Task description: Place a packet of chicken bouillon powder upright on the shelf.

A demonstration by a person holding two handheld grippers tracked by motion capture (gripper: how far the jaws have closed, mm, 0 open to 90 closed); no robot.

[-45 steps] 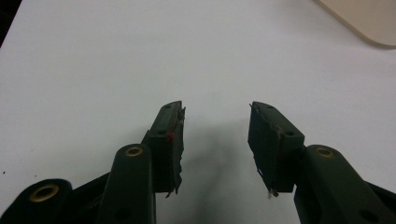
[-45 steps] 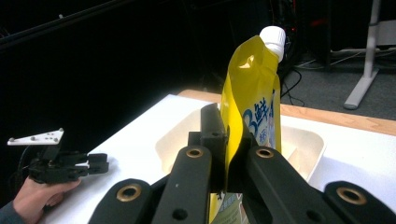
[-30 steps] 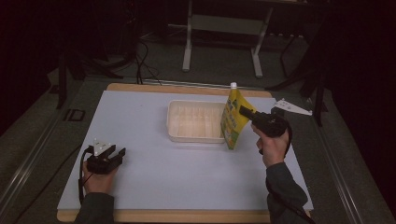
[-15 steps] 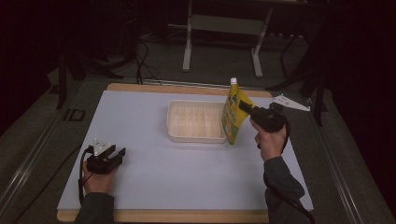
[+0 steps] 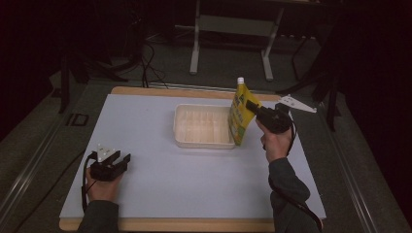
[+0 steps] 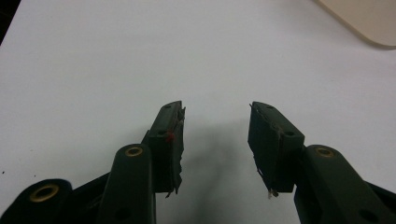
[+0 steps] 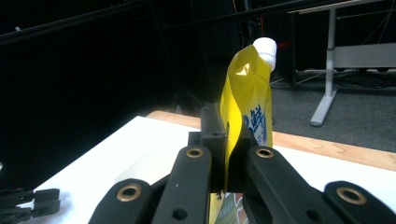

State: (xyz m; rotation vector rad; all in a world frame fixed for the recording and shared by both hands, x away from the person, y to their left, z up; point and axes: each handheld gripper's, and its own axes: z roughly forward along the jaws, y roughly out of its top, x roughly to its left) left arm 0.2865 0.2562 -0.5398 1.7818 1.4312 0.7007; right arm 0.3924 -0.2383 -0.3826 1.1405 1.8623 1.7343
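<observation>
A yellow pouch with a white screw cap hangs upright at the right edge of a shallow white tray. My right gripper is shut on the pouch's side and holds it just off the table. In the right gripper view the pouch rises between the two black jaws, pinched flat at my right gripper, cap at the top. My left gripper rests on the white table at the front left. Its pads stand apart with nothing in my left gripper.
The white table top has a wooden rim at front and back. The tray's corner shows at the upper right in the left gripper view. Dark floor, cables and a grey stand's legs lie beyond the far edge.
The right hand and pouch have shifted slightly toward the far side of the table. The left gripper has kept still.
</observation>
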